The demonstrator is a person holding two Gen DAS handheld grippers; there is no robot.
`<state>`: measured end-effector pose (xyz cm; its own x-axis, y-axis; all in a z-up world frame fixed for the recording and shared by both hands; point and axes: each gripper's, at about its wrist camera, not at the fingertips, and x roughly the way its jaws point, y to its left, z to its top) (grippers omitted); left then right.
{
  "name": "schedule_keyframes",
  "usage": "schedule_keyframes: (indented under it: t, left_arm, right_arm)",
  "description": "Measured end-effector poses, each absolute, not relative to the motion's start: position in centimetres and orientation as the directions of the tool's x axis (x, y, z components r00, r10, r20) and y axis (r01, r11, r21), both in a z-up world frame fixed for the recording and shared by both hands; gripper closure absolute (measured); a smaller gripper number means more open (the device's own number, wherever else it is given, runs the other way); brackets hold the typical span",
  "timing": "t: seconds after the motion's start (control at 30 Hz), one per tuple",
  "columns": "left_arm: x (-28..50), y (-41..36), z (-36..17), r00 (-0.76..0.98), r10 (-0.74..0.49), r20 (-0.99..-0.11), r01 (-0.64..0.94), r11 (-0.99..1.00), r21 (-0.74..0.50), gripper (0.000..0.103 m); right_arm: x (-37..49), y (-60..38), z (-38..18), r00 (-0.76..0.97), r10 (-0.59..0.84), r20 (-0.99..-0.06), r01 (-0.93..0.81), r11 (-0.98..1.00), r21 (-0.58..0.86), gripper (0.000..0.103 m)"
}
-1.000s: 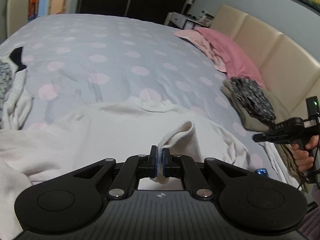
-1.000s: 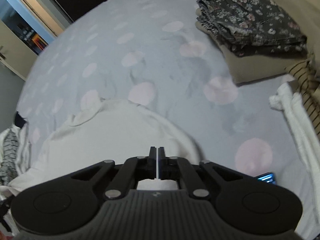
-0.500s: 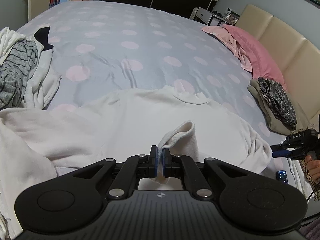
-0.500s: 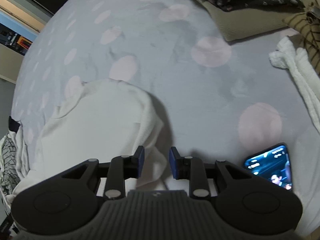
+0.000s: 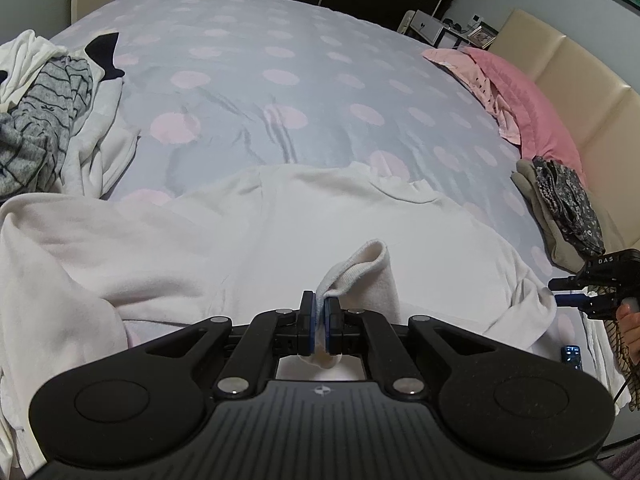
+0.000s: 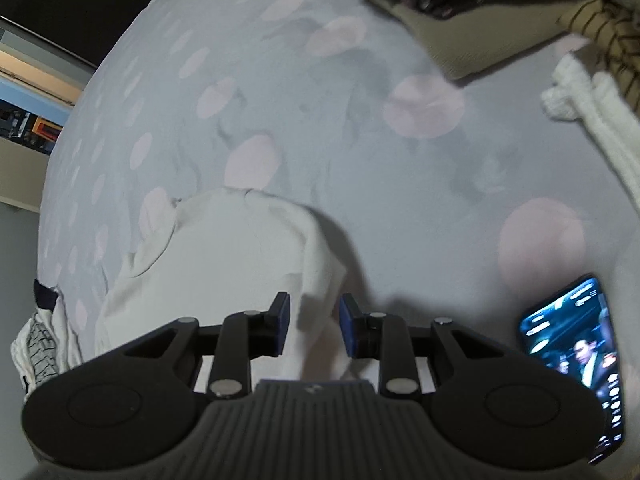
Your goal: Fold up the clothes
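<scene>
Far left of the left wrist view: a heap of unfolded clothes (image 5: 48,112) is lying on the dotted bedspread (image 5: 280,80), a grey striped piece on top of white ones. The white sweatshirt (image 5: 248,236) is sprawling across the near part of the bed, its collar pointing away toward the middle of the bedspread.

Centre: the left gripper (image 5: 319,312) is pinching a ribbed cuff (image 5: 360,268) of the sweatshirt, fingers pressed together on the cloth, the cuff standing up in a small loop above the garment.

Right: a folded stack (image 5: 568,208) is sitting near the headboard, a dark floral piece on a khaki one, with pink pillows (image 5: 528,108) beyond it. The right gripper (image 6: 314,322) is hovering over the sweatshirt's right edge, its blue-padded fingers standing apart with cloth lying beneath the gap, not clamped. In the right wrist view a lit phone (image 6: 576,356) is lying on the bedspread just beside that gripper, and a white knit piece (image 6: 592,120) is lying farther right.
</scene>
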<state>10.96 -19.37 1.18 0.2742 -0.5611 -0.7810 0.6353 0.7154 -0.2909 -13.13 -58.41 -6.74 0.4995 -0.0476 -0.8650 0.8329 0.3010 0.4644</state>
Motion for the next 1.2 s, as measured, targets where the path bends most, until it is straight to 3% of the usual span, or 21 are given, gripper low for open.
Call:
schedule_keyframes:
  t: [0.03, 0.1, 0.27, 0.63, 0.73, 0.9, 1.1, 1.2]
  left_arm:
    - [11.0, -19.4, 1.2, 0.273, -0.56, -0.782, 0.634, 0.716, -0.291, 0.101]
    - [11.1, -19.3, 1.3, 0.275, -0.561, -0.781, 0.632, 0.717, -0.293, 0.101]
    - [11.7, -18.7, 1.9, 0.301, -0.563, -0.77, 0.617, 0.73, -0.294, 0.101]
    - [16.6, -16.8, 1.3, 0.386, -0.481, -0.787, 0.474, 0.836, -0.278, 0.101]
    - [17.4, -17.2, 0.4, 0.369, -0.469, -0.803, 0.471, 0.839, -0.273, 0.101]
    - [17.8, -17.7, -0.6, 0.345, -0.459, -0.819, 0.464, 0.841, -0.277, 0.101]
    - [17.6, -17.3, -0.2, 0.354, -0.472, -0.807, 0.463, 0.839, -0.287, 0.101]
    - [17.8, -17.4, -0.3, 0.353, -0.473, -0.807, 0.463, 0.838, -0.289, 0.101]
  right_arm:
    - [-12.8, -58.4, -7.0, 0.49, -0.04, -0.871, 0.835, 0.309, 0.456, 0.073]
    - [-12.3, -58.2, -6.9, 0.478, -0.042, -0.877, 0.837, 0.323, 0.441, 0.095]
    - [-11.2, -59.0, -5.1, 0.507, -0.085, -0.858, 0.822, 0.346, 0.452, 0.098]
    - [-6.2, -60.9, -3.4, 0.566, -0.154, -0.81, 0.79, 0.381, 0.48, 0.097]
    - [-5.4, -60.6, -3.3, 0.568, -0.171, -0.805, 0.783, 0.416, 0.464, 0.083]
    - [-6.1, -60.5, -3.3, 0.562, -0.221, -0.797, 0.775, 0.476, 0.415, 0.082]
    - [-7.7, -62.5, -5.3, 0.481, -0.263, -0.836, 0.842, 0.405, 0.357, 0.081]
    - [-8.0, -63.6, -6.8, 0.476, -0.23, -0.849, 0.853, 0.355, 0.382, 0.073]
